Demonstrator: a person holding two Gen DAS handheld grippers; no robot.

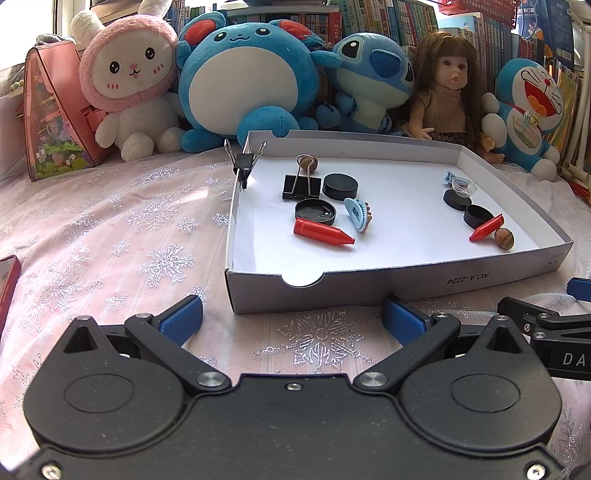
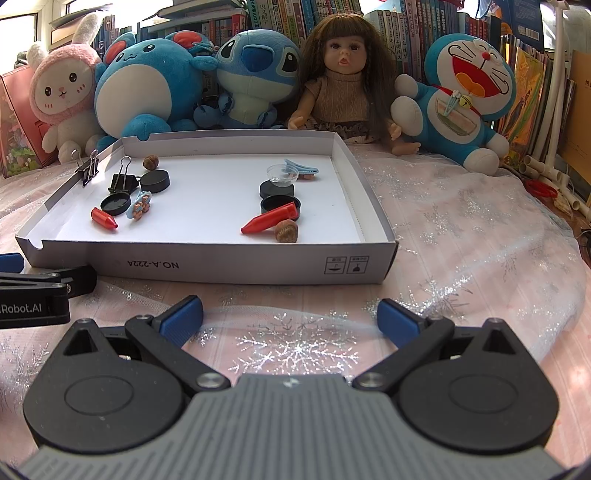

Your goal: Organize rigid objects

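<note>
I am holding both my grippers wide open in front of the white box.

My left gripper [image 1: 291, 319] and right gripper [image 2: 290, 317] are holding nothing. The box [image 2: 207, 264] is sitting on the pink cloth [image 2: 461, 236]. On its left side are lying a black clip [image 1: 301, 186], a black cap [image 1: 315, 211] and a red crayon [image 1: 322, 232]. On the right are lying another red crayon [image 2: 269, 219] and a brown nut [image 2: 286, 231].

A child's bedroom: plush toys [image 2: 147, 85], doll [image 2: 343, 74], packed bookshelves [image 1: 388, 22].
</note>
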